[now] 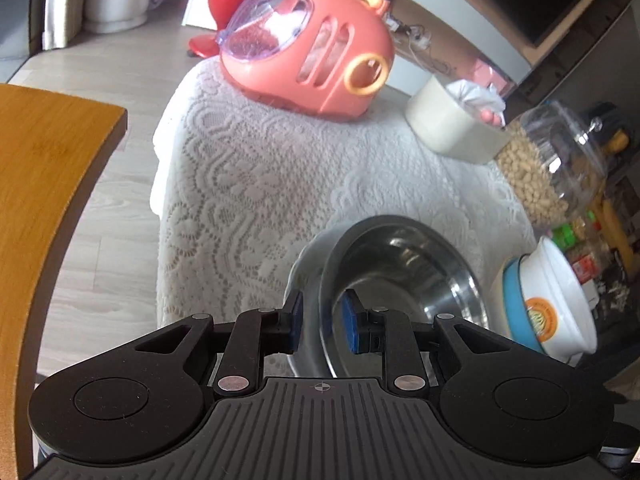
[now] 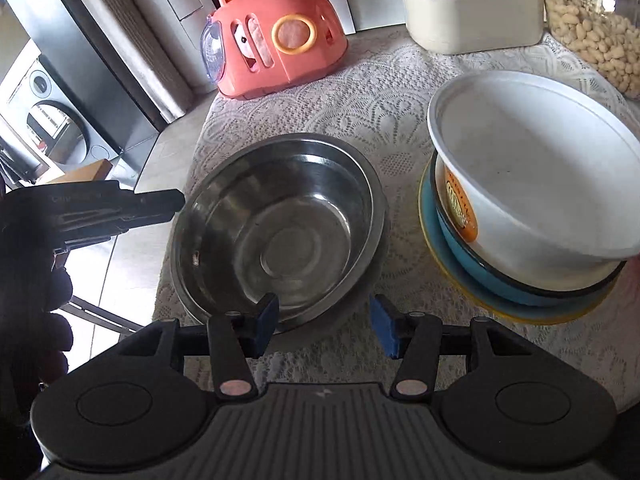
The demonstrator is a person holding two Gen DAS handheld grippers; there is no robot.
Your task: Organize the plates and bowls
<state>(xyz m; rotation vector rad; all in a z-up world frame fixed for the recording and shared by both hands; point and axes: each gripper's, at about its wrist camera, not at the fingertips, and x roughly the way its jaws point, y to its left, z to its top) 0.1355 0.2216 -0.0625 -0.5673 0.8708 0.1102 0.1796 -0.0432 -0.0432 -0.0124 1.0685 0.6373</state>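
Note:
A steel bowl (image 1: 400, 280) (image 2: 280, 224) lies inside a wider steel dish (image 2: 378, 184) on the lace-covered table (image 2: 380, 92). My left gripper (image 1: 324, 322) is shut on the bowl's rim, with one blue pad outside and one inside. In the right wrist view it (image 2: 176, 204) reaches the rim from the left. My right gripper (image 2: 326, 328) stands open just in front of the bowl's near edge, with nothing between its pads. To the right, a white bowl (image 2: 540, 160) (image 1: 560, 292) with an orange label sits in a blue bowl (image 2: 472, 256) on a yellow-rimmed plate (image 2: 480, 306).
A pink toy carrier (image 2: 280, 40) (image 1: 312, 52) stands at the back of the table. Behind the stack are a cream box (image 2: 472, 20) and a jar of peanuts (image 2: 592, 32). A wooden tabletop (image 1: 40, 200) lies to the left across a strip of floor.

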